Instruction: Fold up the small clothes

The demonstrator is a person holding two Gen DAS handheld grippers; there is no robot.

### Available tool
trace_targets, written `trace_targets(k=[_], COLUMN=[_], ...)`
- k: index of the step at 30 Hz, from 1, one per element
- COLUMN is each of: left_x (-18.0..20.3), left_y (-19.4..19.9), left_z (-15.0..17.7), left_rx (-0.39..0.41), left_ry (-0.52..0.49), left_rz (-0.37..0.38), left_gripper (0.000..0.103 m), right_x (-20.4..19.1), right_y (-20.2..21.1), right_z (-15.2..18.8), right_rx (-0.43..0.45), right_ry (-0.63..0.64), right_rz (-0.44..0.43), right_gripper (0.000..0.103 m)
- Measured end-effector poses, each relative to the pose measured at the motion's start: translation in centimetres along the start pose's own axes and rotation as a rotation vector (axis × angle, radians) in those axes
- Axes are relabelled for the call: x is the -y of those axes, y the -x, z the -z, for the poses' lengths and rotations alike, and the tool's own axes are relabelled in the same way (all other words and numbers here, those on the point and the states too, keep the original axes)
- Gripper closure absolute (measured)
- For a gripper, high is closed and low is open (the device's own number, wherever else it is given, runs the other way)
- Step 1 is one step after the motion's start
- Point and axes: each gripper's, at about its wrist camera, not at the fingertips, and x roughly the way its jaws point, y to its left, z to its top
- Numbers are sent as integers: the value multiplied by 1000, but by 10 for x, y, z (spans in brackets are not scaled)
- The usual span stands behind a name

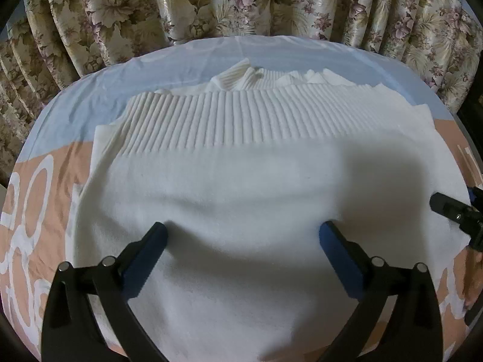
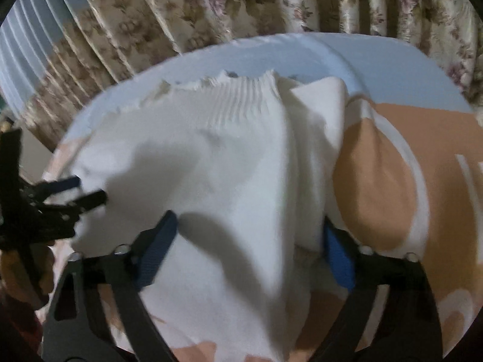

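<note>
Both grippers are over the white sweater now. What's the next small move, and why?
Probably close the right gripper on the raised fold of the white sweater between its fingers. That fold already sits there, while the left gripper stands open over flat fabric.

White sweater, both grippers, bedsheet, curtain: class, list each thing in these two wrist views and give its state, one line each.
White sweater: lying on the bed, ribbed band toward the far side, right edge doubled into a raised fold.
Left gripper: open, fingers resting on the flat knit.
Right gripper: open, jaws astride the raised fold.
Bedsheet: spread out, slightly wrinkled.
Floral curtain: drawn, hanging in pleats.
</note>
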Motion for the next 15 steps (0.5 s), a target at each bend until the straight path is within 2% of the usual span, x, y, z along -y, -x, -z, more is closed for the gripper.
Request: trace_targets(k=[5,9,11,13,15], left_x=[-1,0,-1,-1,0], left_y=[-3,-3,-5,-5,-5], left_z=[-1,-2,-3,-3,-4], left_rx=[0,2,1,-1,-2], left_ry=[-2,-11,-11,-8,-6], left_rz=[-3,2,4,4,-1], left_gripper=[1,1,1,1,1], right_x=[10,23,27,24,21], right_y=[-9,-18,-20,-19,-16], right_z=[-13,-30,-34,-34,-31], right_rx=[-28,-24,-29,-33,-26], right_ry=[-36,-90,-104,-85,-74], right_rz=[-57,-155,-167,-138,-128], right_gripper=[25,24,30,50,58])
